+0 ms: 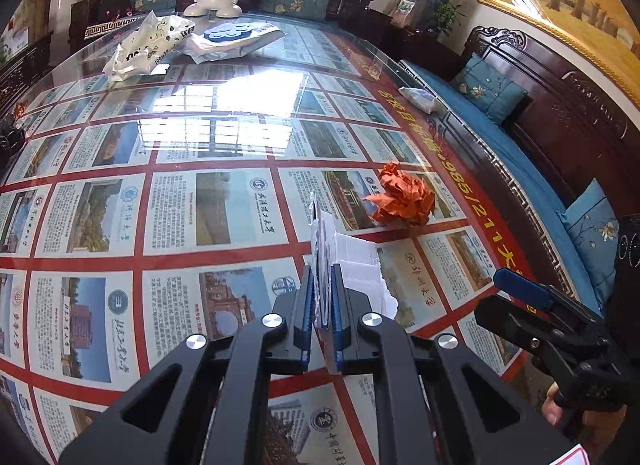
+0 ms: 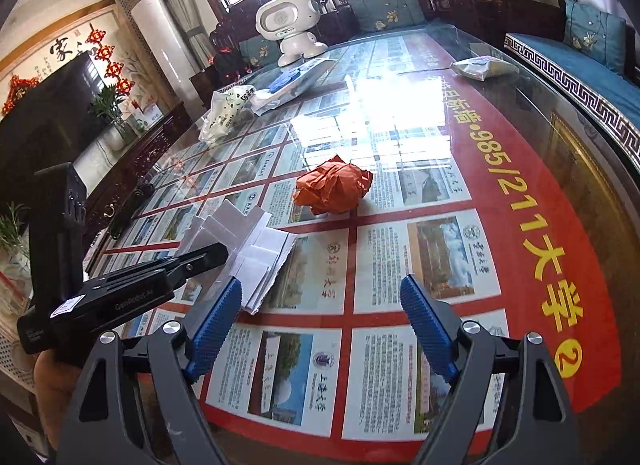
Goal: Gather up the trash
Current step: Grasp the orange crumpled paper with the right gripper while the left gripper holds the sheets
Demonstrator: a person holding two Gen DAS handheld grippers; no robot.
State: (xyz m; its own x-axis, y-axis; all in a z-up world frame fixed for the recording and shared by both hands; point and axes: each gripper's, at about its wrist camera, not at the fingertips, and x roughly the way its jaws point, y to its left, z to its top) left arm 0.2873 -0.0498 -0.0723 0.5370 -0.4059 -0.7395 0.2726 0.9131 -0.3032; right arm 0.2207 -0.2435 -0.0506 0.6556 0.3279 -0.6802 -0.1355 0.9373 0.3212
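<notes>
Readable text: yellow "985/211" plus Chinese characters on the red poster under the glass table top (image 2: 532,113); "GenRobot.AI" on the left gripper's body in the right wrist view.

Left gripper (image 1: 322,277): clamped on a piece of torn white paper (image 1: 356,257), folded and creased, ragged edge, lower part lying on the glass.

Right gripper (image 2: 322,305): jaws wide apart, nothing between them, hovering over the table just beside the paper.

One crumpled orange paper ball (image 2: 334,185) sits on the glass beyond the white paper, apart from both grippers.

Far end: one white toy robot (image 2: 290,27), one printed tissue pack (image 1: 148,45), one white bag with a blue item on it (image 1: 234,39). One small grey packet (image 2: 482,67) near the sofa-side edge.
</notes>
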